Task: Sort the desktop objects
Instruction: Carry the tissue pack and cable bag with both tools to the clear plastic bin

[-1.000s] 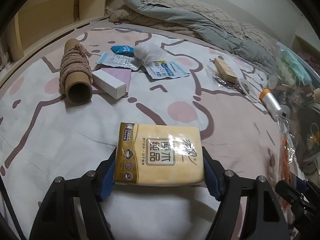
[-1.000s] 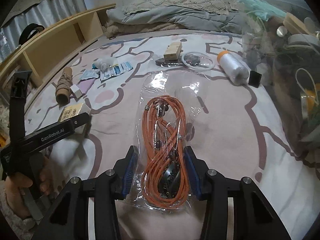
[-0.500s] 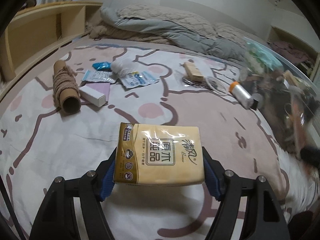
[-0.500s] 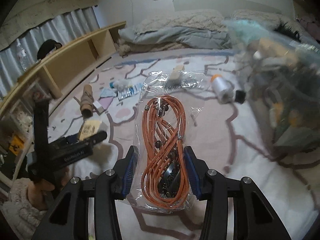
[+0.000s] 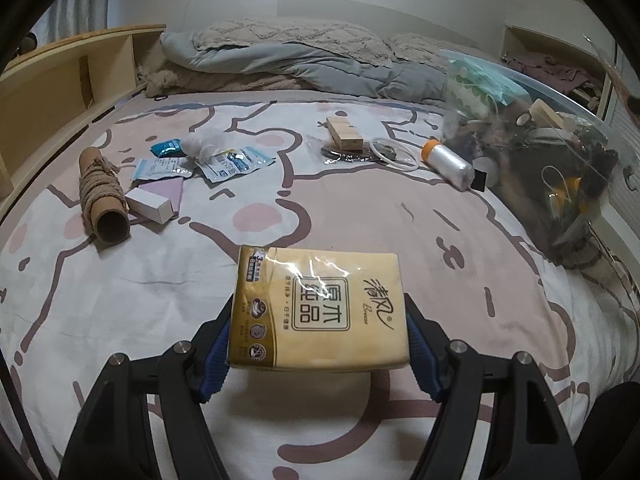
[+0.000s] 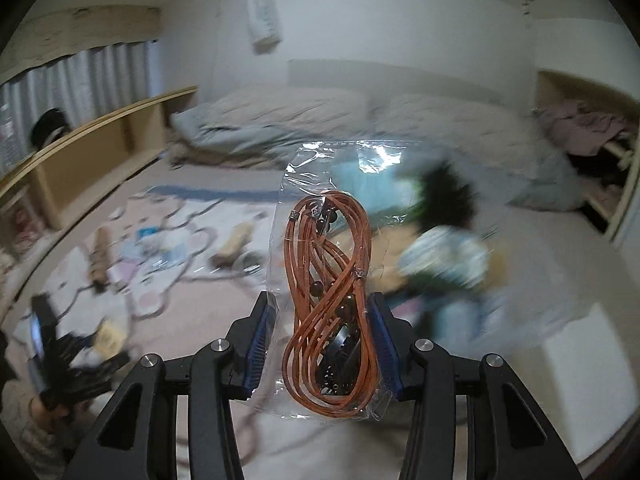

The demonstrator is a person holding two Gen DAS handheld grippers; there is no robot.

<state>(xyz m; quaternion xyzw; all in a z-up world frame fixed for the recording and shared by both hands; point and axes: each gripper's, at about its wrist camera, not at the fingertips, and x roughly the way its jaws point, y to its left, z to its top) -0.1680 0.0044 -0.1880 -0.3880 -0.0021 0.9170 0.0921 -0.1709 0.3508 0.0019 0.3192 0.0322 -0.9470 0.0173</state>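
While the right gripper (image 6: 322, 344) is pinching a clear plastic bag of orange cord (image 6: 328, 304) in its fingers, high over the bed, the thin bag may be slipping out. The blurry view hides the target. The left gripper (image 5: 318, 330) is squeezing a yellow tissue pack (image 5: 320, 308).

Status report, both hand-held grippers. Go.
Left hand-held gripper shut on tissue pack. Right hand-held gripper shut on bagged orange cord, above the bed. Nothing in the way.

Dim indoor light, fisheye-curved edges, heavy motion blur in right view
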